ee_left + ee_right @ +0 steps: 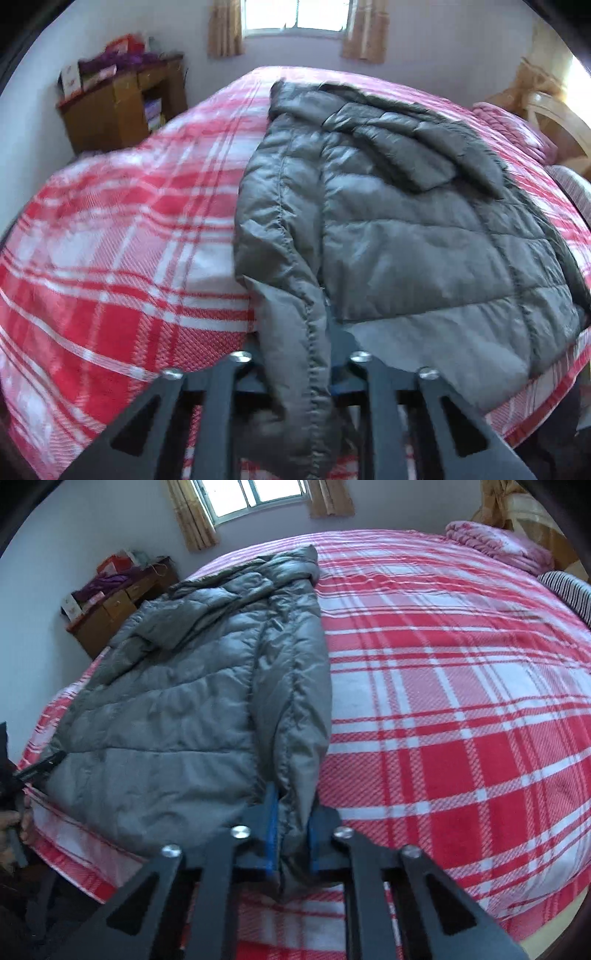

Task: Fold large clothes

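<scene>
A grey quilted puffer jacket (424, 240) lies spread on the red plaid bed (129, 240), hood toward the far side. In the left wrist view, one sleeve (291, 295) runs down the jacket's left side into my left gripper (299, 362), which is shut on its cuff end; the fabric hides most of the fingers. In the right wrist view, the other sleeve (299, 701) lies along the jacket's (166, 720) right side, and my right gripper (292, 830) is shut on it, blue pads (272, 827) pressing both sides. The left gripper's tip (44, 764) shows at the jacket's hem corner.
The bed sheet (461, 720) spreads wide to the right of the jacket. A wooden cabinet (122, 107) with clutter stands by the far wall under a curtained window (295, 16). Pink folded bedding (495, 542) and a striped pillow (569, 590) lie at the head end.
</scene>
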Demonstrator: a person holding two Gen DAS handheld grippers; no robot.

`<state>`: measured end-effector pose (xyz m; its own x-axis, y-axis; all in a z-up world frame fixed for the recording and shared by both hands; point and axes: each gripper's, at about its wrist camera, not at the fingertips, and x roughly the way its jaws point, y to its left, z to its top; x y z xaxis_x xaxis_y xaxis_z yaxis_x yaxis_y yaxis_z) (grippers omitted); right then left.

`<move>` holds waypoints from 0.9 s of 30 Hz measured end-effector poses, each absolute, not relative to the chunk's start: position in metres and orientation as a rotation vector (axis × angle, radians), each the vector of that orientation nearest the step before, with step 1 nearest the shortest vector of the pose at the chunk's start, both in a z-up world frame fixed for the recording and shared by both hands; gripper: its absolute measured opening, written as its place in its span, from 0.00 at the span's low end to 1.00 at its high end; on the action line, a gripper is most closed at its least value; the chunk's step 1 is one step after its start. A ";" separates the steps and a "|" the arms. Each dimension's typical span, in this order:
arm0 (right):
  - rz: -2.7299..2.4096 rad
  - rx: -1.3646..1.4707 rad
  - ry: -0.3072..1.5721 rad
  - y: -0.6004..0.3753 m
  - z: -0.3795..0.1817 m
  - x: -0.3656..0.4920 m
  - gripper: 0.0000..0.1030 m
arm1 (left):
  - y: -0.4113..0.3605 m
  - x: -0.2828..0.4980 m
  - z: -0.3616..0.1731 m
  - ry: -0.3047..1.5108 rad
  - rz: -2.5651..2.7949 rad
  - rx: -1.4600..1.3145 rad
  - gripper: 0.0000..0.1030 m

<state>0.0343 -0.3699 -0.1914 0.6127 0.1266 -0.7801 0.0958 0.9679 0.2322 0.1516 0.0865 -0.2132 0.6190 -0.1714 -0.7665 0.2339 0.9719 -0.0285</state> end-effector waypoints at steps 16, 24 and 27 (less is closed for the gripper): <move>0.114 0.341 0.464 -0.387 -0.011 -0.053 0.07 | 0.131 0.089 -0.039 0.527 -0.456 -0.150 0.08; 0.060 0.337 0.418 -0.395 0.001 0.072 0.07 | 0.105 0.253 -0.064 0.644 -0.393 -0.130 0.08; 0.021 0.374 0.470 -0.403 -0.013 0.140 0.07 | 0.090 0.317 -0.085 0.708 -0.364 -0.139 0.08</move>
<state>0.1397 -0.4030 -0.0134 0.8926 0.1048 -0.4385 0.0658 0.9319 0.3567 0.3166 0.0900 -0.0851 0.6998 -0.3725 -0.6095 0.2792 0.9280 -0.2466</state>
